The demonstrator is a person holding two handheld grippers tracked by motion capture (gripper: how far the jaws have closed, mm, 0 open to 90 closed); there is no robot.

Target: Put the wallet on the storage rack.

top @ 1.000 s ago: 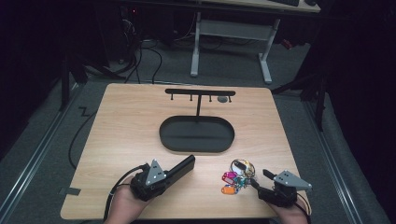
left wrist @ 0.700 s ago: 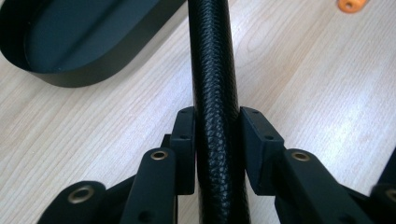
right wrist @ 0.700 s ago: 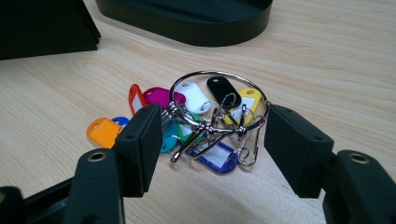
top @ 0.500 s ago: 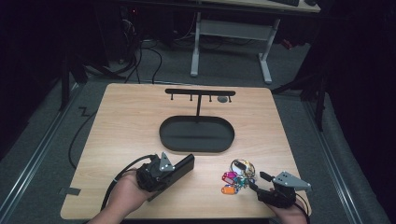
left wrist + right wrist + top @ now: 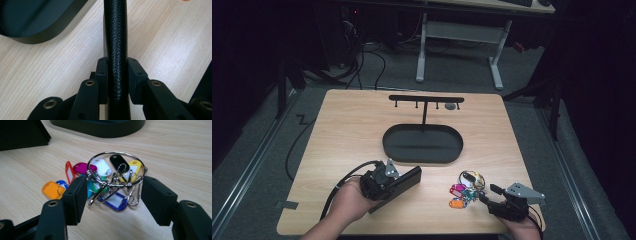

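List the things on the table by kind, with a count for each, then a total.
Black wallet clamped in the left gripper: 1
Key ring with coloured tags, between the open right gripper jaws: 1
Black oval tray: 1
Hook stand: 1
Total: 4

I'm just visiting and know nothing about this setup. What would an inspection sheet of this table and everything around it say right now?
Surface: light wooden table, bare wood over most of it.
Job's things: black textured wallet held on edge; bunch of coloured key tags on a wire ring lying flat; black oval tray with a T-shaped hook stand at mid table.
Clutter: nothing seen.
Grippers: left gripper has just been closing, pads pressed on the wallet; right gripper open, jaws either side of the key bunch, not pressing it.
Cables: one cable trails from the left gripper; others lie on the floor behind.
Surroundings: dark room, grey floor, white-legged desk beyond the table.
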